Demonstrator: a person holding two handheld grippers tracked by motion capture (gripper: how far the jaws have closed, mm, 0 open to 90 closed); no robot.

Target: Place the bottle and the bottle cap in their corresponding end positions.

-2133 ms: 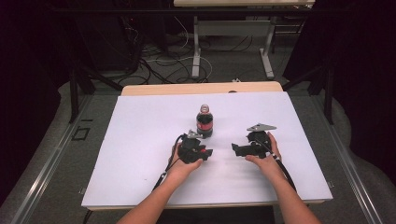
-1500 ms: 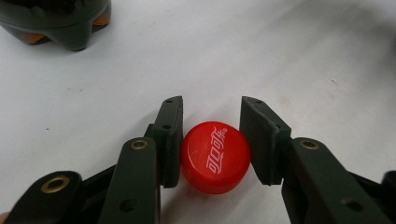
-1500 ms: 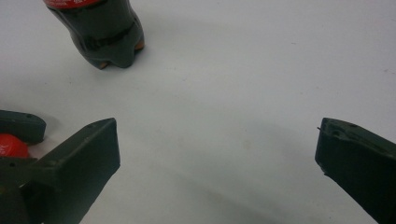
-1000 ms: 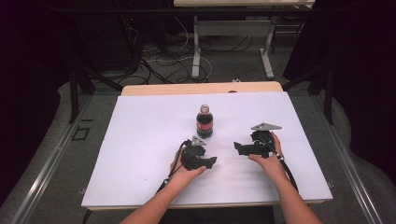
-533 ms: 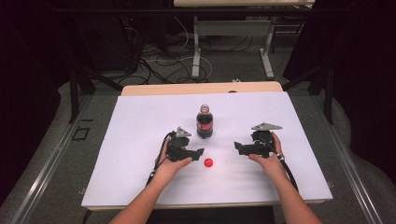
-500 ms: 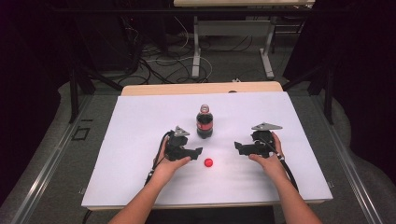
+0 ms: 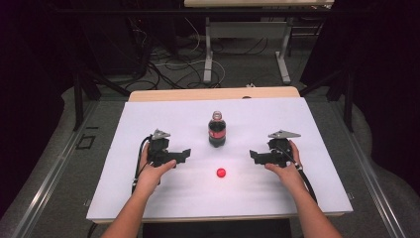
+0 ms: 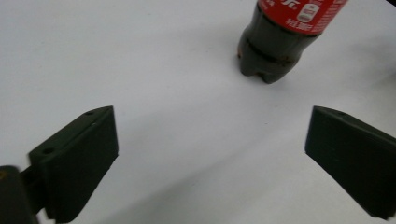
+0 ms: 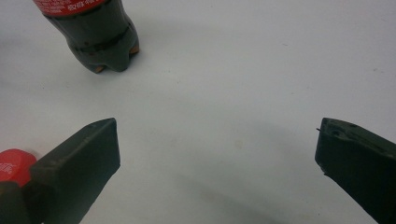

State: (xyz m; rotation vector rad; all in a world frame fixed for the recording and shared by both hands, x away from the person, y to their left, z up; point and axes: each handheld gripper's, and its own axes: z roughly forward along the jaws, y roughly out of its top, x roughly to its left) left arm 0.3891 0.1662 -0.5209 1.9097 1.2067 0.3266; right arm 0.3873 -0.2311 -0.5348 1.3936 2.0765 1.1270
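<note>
Two grippers rested on the white table (image 7: 148, 119), one on each side of an upright cola bottle (image 7: 217, 130). The left gripper (image 7: 184, 153) sat left of the bottle, its jaws spread wide with nothing between them; the left gripper view showed bare table in the gap and the bottle base (image 8: 270, 58) ahead and to the right. The right gripper (image 7: 253, 156) sat right of the bottle, its jaws likewise wide apart and empty. A red cap (image 7: 221, 172) lay on the table in front of the bottle, apart from it and roughly midway between the two grippers. In the right gripper view the cap (image 9: 13, 161) showed at the lower left, just beside the left-hand jaw, with the bottle base (image 9: 103, 46) farther off.

The bottle neck appeared open, with no cap on it. Judged from this layout, the main hazard was a spill: a jaw that swept inward and struck the bottle body high up could tip it, and liquid would run across the table. A second hazard concerned the cap: being small, low and round, it could skid or roll away if a jaw pushed it sideways instead of closing squarely around it. A slanted grip could also flip it out of the jaws.
</note>
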